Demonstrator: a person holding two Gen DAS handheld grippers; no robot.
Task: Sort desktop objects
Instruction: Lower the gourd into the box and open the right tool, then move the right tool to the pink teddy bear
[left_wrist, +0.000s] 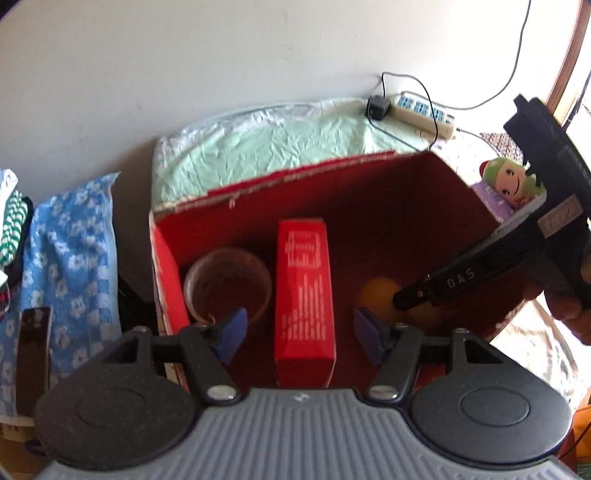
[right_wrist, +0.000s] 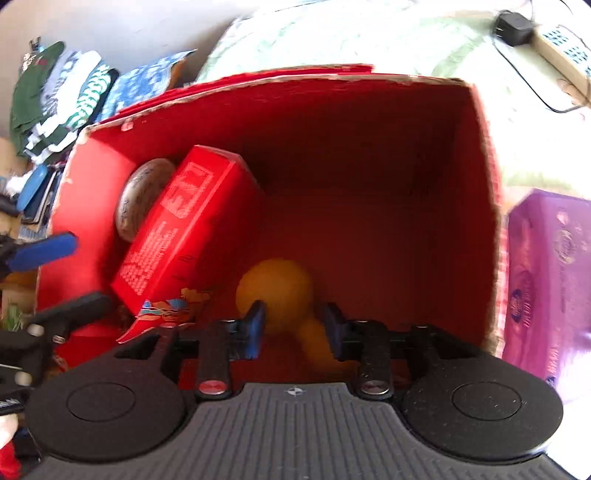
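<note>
A red cardboard box (left_wrist: 369, 184) stands open on the table; it also shows in the right wrist view (right_wrist: 369, 122). Inside lie a red carton (left_wrist: 304, 295) (right_wrist: 181, 221), a clear round cup (left_wrist: 227, 288) (right_wrist: 142, 197) and an orange ball-shaped toy (left_wrist: 380, 297) (right_wrist: 275, 291). My left gripper (left_wrist: 299, 336) is open above the box, its pads on either side of the red carton without touching it. My right gripper (right_wrist: 295, 328) is open inside the box, its fingers on either side of the orange toy; it also shows in the left wrist view (left_wrist: 413, 299).
A purple box (right_wrist: 546, 280) and a green-haired doll (left_wrist: 508, 181) lie right of the red box. A power strip (left_wrist: 424, 110) with a black adapter (left_wrist: 377, 107) lies at the back on a green cloth (left_wrist: 277, 144). Blue floral cloth (left_wrist: 70, 266) and folded clothes (right_wrist: 55, 96) lie left.
</note>
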